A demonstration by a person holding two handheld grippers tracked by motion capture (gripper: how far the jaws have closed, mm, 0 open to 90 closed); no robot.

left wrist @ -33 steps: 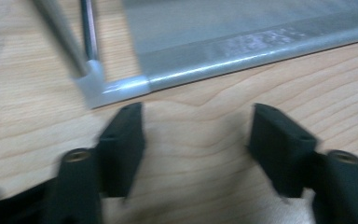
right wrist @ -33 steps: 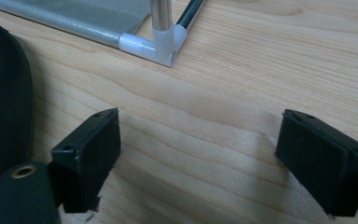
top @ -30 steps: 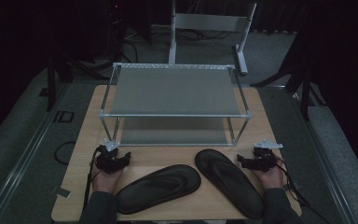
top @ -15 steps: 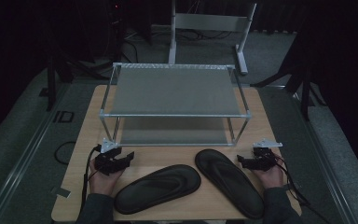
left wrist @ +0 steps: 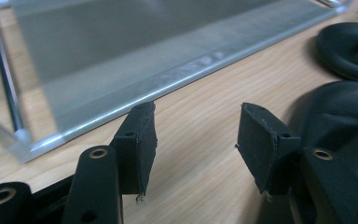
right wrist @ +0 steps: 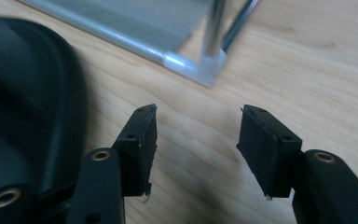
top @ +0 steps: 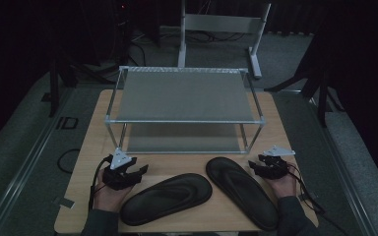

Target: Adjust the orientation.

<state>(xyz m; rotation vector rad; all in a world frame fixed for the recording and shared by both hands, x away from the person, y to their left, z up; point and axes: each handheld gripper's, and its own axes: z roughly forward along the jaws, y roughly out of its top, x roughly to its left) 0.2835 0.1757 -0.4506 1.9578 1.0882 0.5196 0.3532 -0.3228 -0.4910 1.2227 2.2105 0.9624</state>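
Observation:
Two black flip-flops lie at the front of the wooden table (top: 93, 147): the left one (top: 167, 197) and the right one (top: 241, 191). My left gripper (top: 140, 171) hovers just left of the left flip-flop (left wrist: 340, 112), pointing at the rack's bottom rail (left wrist: 168, 88). Its jaws have just been closing and stand apart over bare wood. My right gripper (top: 253, 166) sits right of the right flip-flop (right wrist: 23, 93), near the rack's corner post (right wrist: 209, 65). Its jaws (right wrist: 196, 135) have also just been closing, with nothing between them.
A two-tier metal shoe rack (top: 184, 118) fills the middle and back of the table. A white frame stand (top: 221, 24) rises on the floor behind it. Cables (top: 69, 160) lie on the floor at the left. Bare wood lies between the rack and the flip-flops.
The left gripper has lifted a little off the table. The right hand has stayed where it was. Both pairs of jaws look narrower than before.

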